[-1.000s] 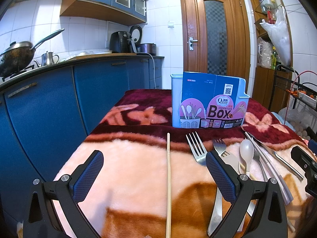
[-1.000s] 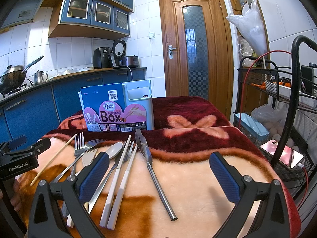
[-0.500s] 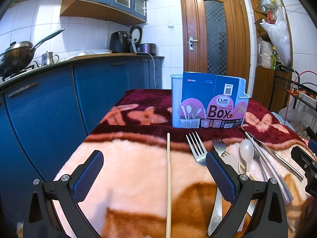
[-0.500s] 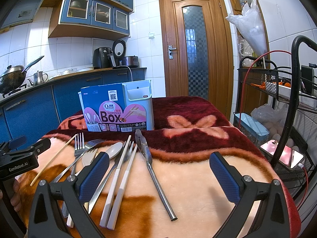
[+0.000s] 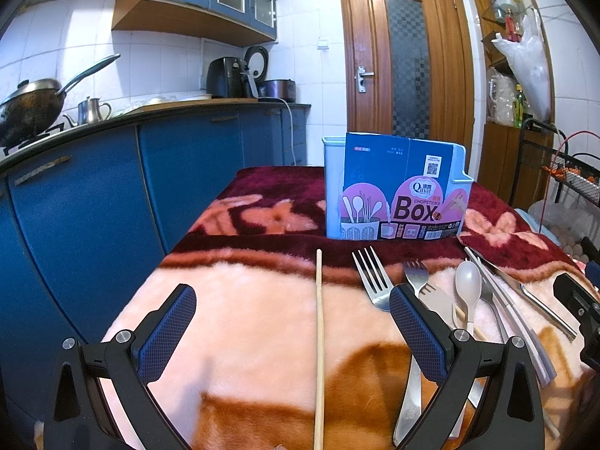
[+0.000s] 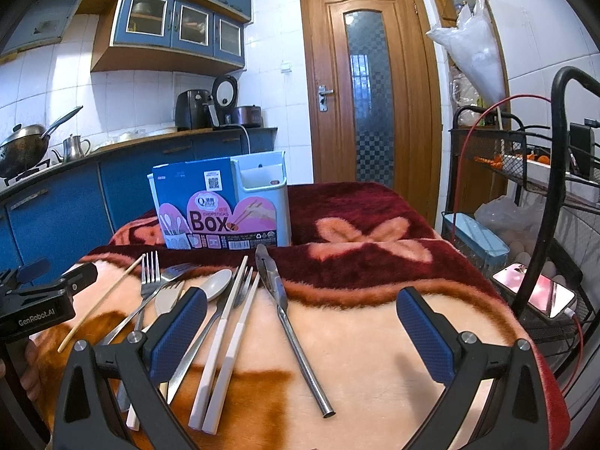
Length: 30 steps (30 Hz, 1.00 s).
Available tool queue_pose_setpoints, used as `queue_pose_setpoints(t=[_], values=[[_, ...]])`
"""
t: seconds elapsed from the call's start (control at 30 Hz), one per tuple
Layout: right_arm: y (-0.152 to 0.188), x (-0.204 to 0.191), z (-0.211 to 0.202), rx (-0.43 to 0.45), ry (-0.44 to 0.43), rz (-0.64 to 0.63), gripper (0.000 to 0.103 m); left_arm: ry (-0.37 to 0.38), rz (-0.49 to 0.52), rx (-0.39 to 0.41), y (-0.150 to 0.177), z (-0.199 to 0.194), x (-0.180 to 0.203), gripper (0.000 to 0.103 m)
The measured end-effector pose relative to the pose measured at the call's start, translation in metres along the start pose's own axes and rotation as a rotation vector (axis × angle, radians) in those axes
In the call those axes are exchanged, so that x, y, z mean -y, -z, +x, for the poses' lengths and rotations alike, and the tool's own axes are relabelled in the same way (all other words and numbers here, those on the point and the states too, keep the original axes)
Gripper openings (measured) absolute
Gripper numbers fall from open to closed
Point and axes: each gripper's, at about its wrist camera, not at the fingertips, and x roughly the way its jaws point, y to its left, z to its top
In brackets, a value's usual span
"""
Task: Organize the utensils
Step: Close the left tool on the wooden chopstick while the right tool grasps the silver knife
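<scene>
A pale blue chopstick box (image 5: 393, 191) with a printed card front stands on the blanket-covered table; it also shows in the right wrist view (image 6: 225, 206). Before it lie a wooden chopstick (image 5: 318, 337), forks (image 5: 371, 277), a white spoon (image 5: 468, 285), white chopsticks (image 6: 228, 341) and steel tongs (image 6: 285, 315). My left gripper (image 5: 292, 322) is open and empty, straddling the wooden chopstick. My right gripper (image 6: 300, 330) is open and empty above the tongs and white chopsticks.
The table (image 6: 375, 337) is covered by a pink, orange and maroon blanket. Blue kitchen cabinets (image 5: 112, 195) run along the left. A black wire cart (image 6: 543, 187) with a phone (image 6: 536, 288) stands close on the right. A wooden door (image 6: 371, 93) is behind.
</scene>
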Motion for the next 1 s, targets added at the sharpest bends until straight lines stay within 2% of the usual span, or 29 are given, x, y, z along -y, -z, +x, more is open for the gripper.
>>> queue_pose_setpoints(t=[0.2, 0.33, 0.43, 0.6, 0.73, 0.83, 0.9, 1.0], values=[[-0.004, 0.001, 0.004, -0.028, -0.020, -0.005, 0.103, 0.007, 0.001, -0.025, -0.002, 0.003, -0.001, 0.102], [-0.010, 0.003, 0.006, -0.069, -0.046, -0.007, 0.103, 0.020, 0.037, -0.066, -0.006, 0.004, 0.001, 0.102], [-0.019, 0.003, 0.009, -0.121, -0.072, -0.030, 0.103, 0.035, 0.052, -0.103, -0.013, 0.005, -0.001, 0.102], [-0.033, 0.003, 0.020, -0.234, -0.090, -0.096, 0.103, 0.110, 0.068, -0.188, -0.028, 0.012, -0.005, 0.102], [-0.039, 0.005, 0.030, -0.326, -0.103, -0.125, 0.095, 0.131, 0.093, -0.252, -0.035, 0.019, -0.005, 0.101], [-0.041, 0.002, 0.041, -0.409, -0.115, -0.165, 0.092, 0.121, 0.133, -0.305, -0.038, 0.028, -0.002, 0.091], [-0.039, -0.004, 0.049, -0.474, -0.118, -0.222, 0.091, 0.128, 0.160, -0.358, -0.039, 0.036, 0.001, 0.081], [-0.037, -0.012, 0.053, -0.519, -0.118, -0.285, 0.087, 0.152, 0.170, -0.452, -0.039, 0.052, 0.003, 0.065]])
